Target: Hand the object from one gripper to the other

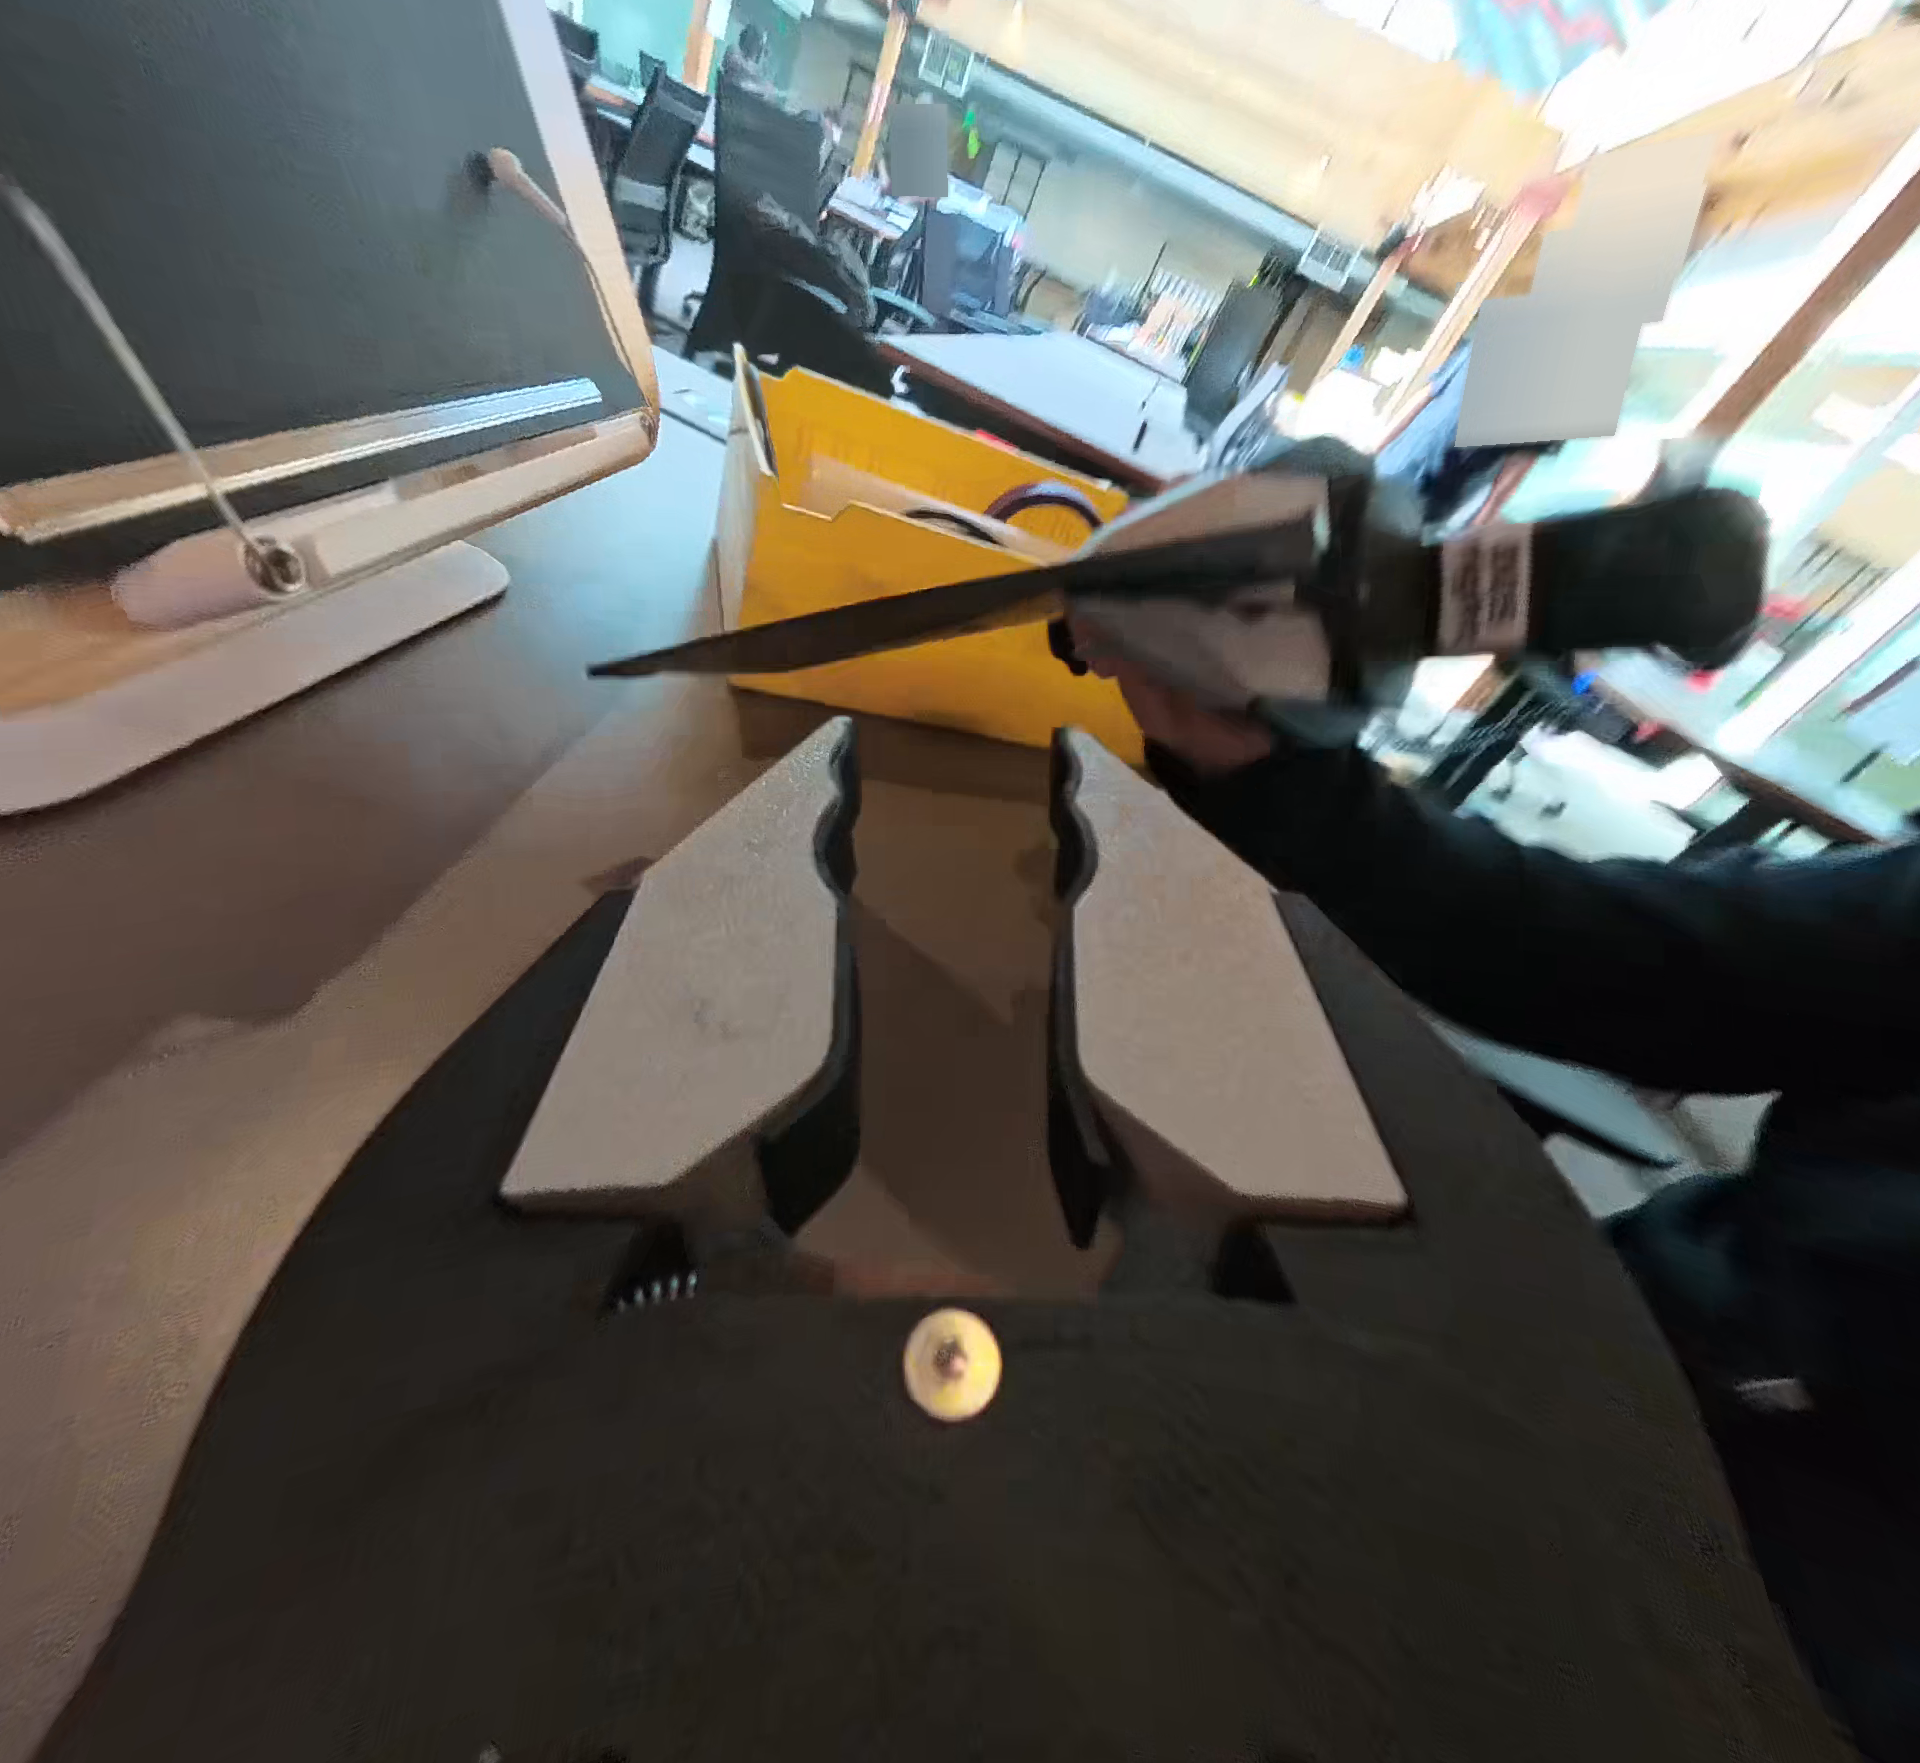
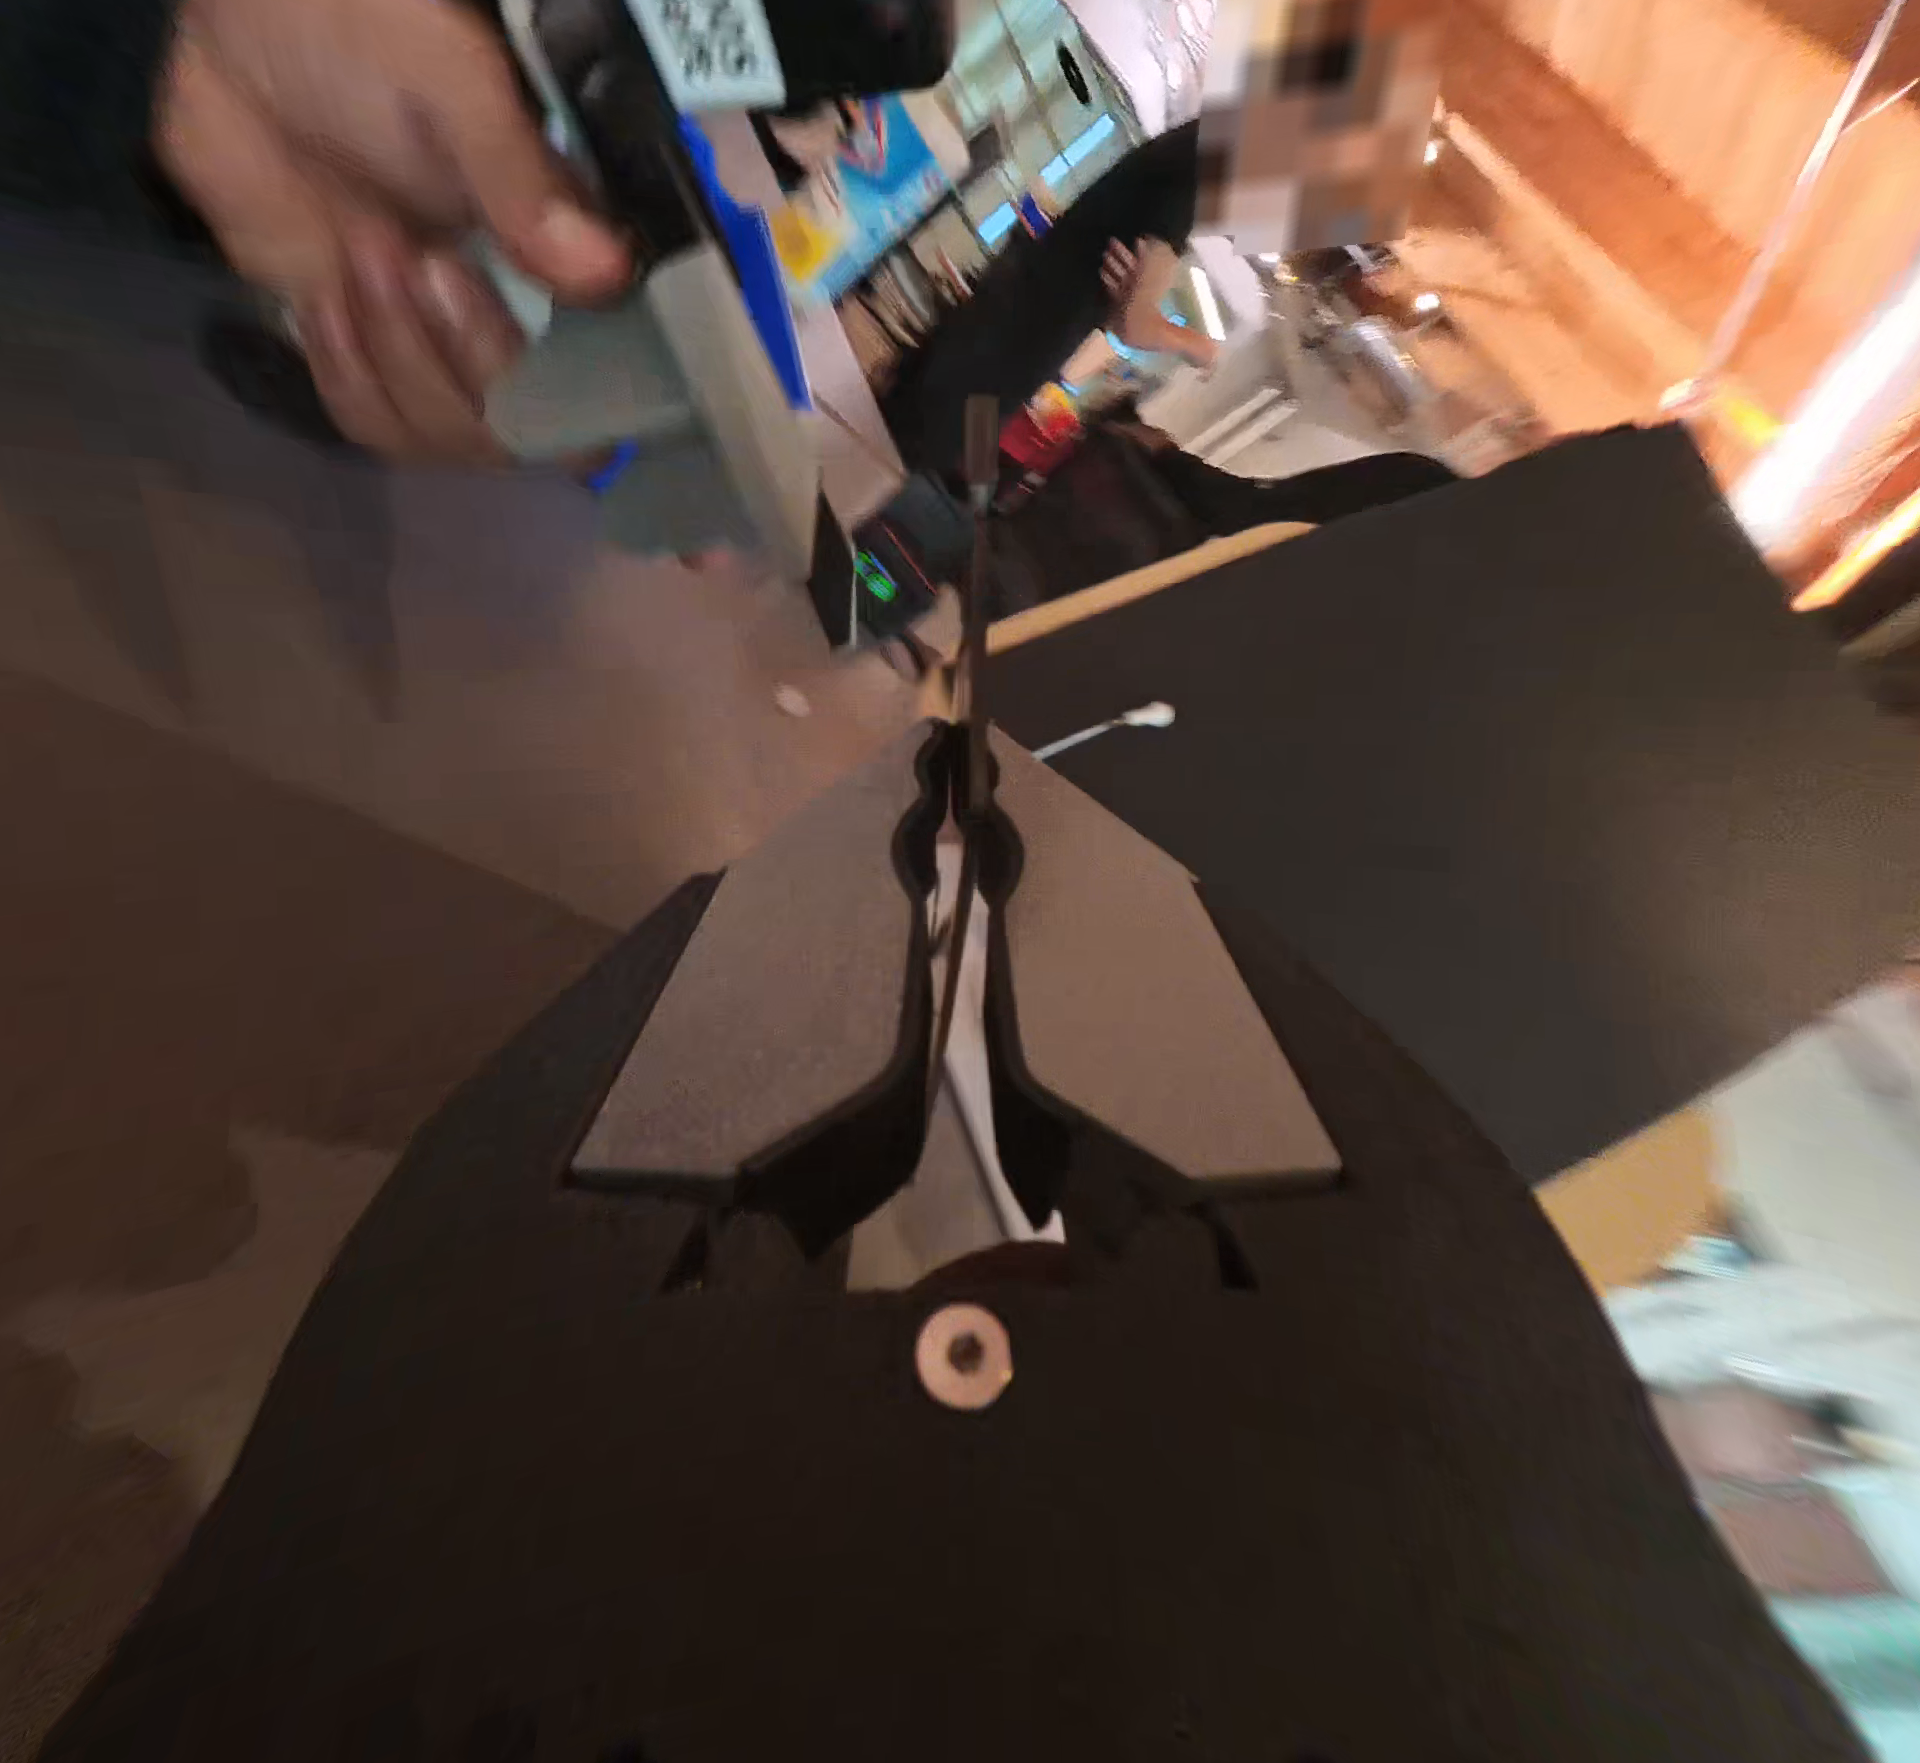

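1. The right gripper (image 2: 961, 757) is closed on a thin dark rod (image 1: 831, 638), which is held in the air above the counter (image 1: 364, 861)
2. The left gripper (image 1: 954, 757) is held open and empty, just below the rod
3. A yellow box (image 1: 894, 591) is seen behind the rod, beside a monitor (image 1: 260, 155)

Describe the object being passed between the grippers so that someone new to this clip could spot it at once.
Start at the yellow box on the brown desk, beside the monitor. In front of it, the right gripper reaches in from the right, shut on a thin dark strip that points left above the open left gripper. Nothing else nearby is so long, flat and tapered.
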`<action>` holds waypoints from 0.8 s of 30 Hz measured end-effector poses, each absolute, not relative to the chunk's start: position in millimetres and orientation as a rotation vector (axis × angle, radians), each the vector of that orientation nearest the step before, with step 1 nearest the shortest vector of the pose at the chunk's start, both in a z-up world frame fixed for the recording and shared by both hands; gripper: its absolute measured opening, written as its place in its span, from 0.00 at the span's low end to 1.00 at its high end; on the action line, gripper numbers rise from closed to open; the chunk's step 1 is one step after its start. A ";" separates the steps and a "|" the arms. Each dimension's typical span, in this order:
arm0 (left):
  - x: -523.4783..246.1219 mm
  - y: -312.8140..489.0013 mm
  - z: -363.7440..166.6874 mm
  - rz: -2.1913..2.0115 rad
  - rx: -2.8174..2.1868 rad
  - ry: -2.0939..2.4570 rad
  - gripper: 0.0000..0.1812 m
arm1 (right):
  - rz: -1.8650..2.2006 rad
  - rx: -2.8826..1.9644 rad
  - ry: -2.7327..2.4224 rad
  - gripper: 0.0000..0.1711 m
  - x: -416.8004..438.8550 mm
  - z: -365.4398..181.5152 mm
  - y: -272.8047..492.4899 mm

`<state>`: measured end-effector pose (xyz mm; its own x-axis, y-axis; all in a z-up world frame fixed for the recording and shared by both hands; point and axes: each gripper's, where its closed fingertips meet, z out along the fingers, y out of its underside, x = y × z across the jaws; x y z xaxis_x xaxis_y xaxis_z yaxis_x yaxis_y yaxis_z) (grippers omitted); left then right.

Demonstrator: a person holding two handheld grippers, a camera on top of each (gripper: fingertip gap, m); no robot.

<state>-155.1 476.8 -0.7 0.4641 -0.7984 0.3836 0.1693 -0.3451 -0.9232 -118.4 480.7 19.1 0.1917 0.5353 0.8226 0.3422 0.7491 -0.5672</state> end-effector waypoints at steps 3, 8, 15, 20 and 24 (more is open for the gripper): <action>-163.2 482.2 2.9 -1.244 -1.608 0.434 0.18 | -0.067 -0.658 -1.448 0.00 -124.8 10.4 477.2; -157.7 475.0 3.9 -1.451 -1.598 0.402 0.22 | -0.209 -0.489 -1.492 0.00 -132.3 5.6 456.4; -128.6 464.0 -14.1 -1.573 -1.653 0.486 0.20 | -0.168 -0.339 -1.541 0.00 -148.4 -9.2 415.9; -127.8 461.6 0.7 -1.479 -1.547 0.556 0.04 | -0.018 -0.369 -1.535 0.14 -149.6 -13.4 408.1; -151.1 463.1 34.7 -1.319 -1.360 0.529 0.02 | 0.381 -0.631 -1.466 0.30 -138.9 -1.3 422.5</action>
<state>-151.1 463.1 34.7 0.2763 -0.8762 0.3948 0.3606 -0.2863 -0.8877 -138.9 422.5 -1.3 0.0880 0.5991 0.7958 0.1358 0.7842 -0.6054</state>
